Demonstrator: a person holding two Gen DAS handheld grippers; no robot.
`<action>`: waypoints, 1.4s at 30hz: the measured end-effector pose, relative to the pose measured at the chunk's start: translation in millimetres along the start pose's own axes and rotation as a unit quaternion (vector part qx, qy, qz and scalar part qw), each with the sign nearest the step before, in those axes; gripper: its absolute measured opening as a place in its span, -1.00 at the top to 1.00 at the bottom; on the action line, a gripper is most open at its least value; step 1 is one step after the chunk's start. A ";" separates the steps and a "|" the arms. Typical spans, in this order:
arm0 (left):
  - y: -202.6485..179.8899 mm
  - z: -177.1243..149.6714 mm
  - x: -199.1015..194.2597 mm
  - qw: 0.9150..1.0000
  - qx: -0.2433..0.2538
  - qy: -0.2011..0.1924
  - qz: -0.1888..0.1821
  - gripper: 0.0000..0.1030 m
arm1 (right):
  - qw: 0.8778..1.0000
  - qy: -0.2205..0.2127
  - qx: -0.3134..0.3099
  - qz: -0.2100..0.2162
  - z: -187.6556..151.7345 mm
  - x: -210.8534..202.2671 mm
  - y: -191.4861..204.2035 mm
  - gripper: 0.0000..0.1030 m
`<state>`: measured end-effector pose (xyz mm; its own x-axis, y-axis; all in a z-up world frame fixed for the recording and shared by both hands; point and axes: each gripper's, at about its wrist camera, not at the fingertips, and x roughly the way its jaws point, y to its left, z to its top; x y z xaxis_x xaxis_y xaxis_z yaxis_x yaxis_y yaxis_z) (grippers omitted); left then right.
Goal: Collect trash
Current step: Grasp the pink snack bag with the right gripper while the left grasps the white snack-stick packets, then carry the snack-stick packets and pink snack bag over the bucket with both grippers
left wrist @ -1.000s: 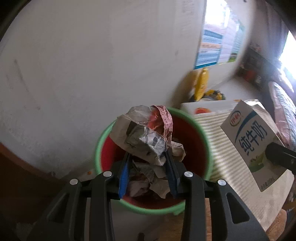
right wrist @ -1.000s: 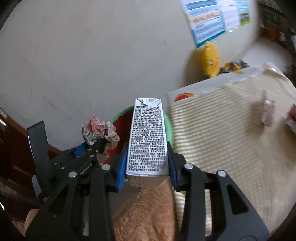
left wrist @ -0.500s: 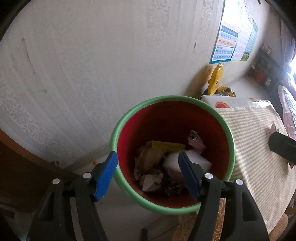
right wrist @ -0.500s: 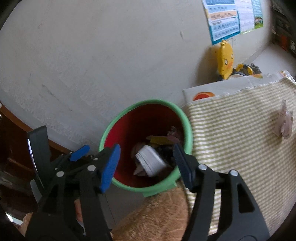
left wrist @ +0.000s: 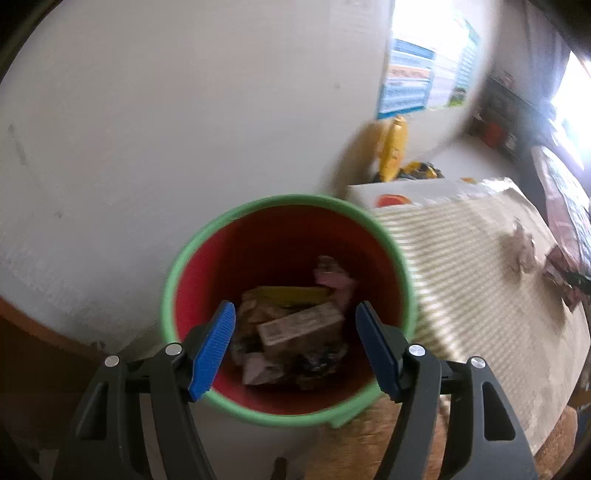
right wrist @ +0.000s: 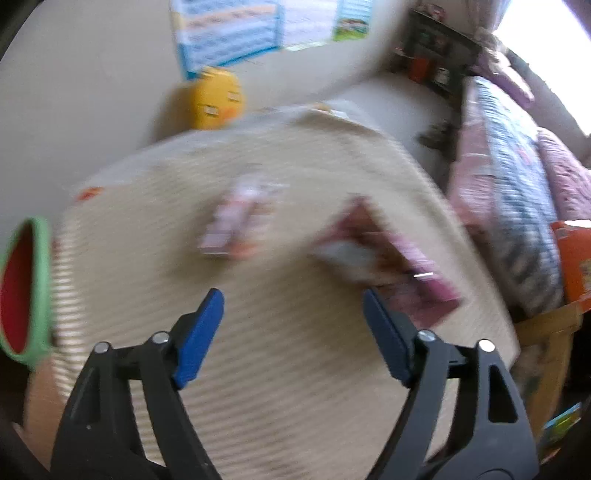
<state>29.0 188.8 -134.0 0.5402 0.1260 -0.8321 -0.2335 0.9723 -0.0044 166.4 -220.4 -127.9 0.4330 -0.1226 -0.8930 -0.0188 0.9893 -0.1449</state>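
A red bin with a green rim [left wrist: 207, 236] stands by the wall and holds a milk carton [left wrist: 299, 326], crumpled paper and other trash. My left gripper [left wrist: 295, 347] is open and empty above the bin's near side. My right gripper [right wrist: 293, 334] is open and empty over the striped tablecloth [right wrist: 258, 354]. Ahead of it lie a pale pink wrapper [right wrist: 240, 221] and a dark pink packet [right wrist: 384, 258], both blurred. The wrapper [left wrist: 519, 245] and the packet [left wrist: 565, 273] also show in the left wrist view. The bin's rim [right wrist: 42, 280] shows at the right wrist view's left edge.
A yellow duck toy [right wrist: 218, 98] stands against the wall behind the table, under a blue poster [right wrist: 229, 33]. A bed with patterned bedding [right wrist: 517, 177] lies to the right. An orange box [right wrist: 574, 258] sits at the far right.
Both grippers opened and dropped the crumpled paper and the milk carton into the bin. The right gripper has since swung right, over the table. The left gripper has stayed over the bin.
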 end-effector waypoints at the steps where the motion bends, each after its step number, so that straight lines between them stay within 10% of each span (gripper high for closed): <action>1: -13.7 1.9 0.4 1.000 0.012 0.002 -0.008 -0.26 | 1.000 0.007 -0.009 -0.010 2.2 6.9 -9.2 -0.61; 8: -100.5 10.0 -2.9 0.994 0.078 0.012 -0.077 -0.26 | 0.990 0.085 -0.104 -0.054 11.0 69.7 -38.1 -0.67; 13: -161.3 18.3 3.8 0.987 0.119 0.018 -0.106 -0.26 | 0.997 0.070 -0.041 -0.013 4.6 69.1 -57.6 0.45; 24: -300.8 50.3 63.1 0.971 0.205 0.015 -0.119 -0.26 | 0.971 -0.007 0.169 0.168 -118.1 -30.4 -71.4 0.50; 34: -363.1 69.2 121.2 0.972 0.186 0.079 -0.116 -0.25 | 0.962 -0.008 0.196 0.192 -167.2 -63.8 -54.0 0.49; 42: -359.1 64.2 111.6 0.970 0.193 0.082 -0.123 0.65 | 0.959 -0.025 0.202 0.195 -160.3 -67.6 -59.4 0.49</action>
<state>225.1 -133.7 -189.6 0.3988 -0.1218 -0.9089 0.2228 0.9743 -0.0329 -6.2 -283.6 -127.3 0.5062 0.2576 -0.8231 0.1584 0.9104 0.3823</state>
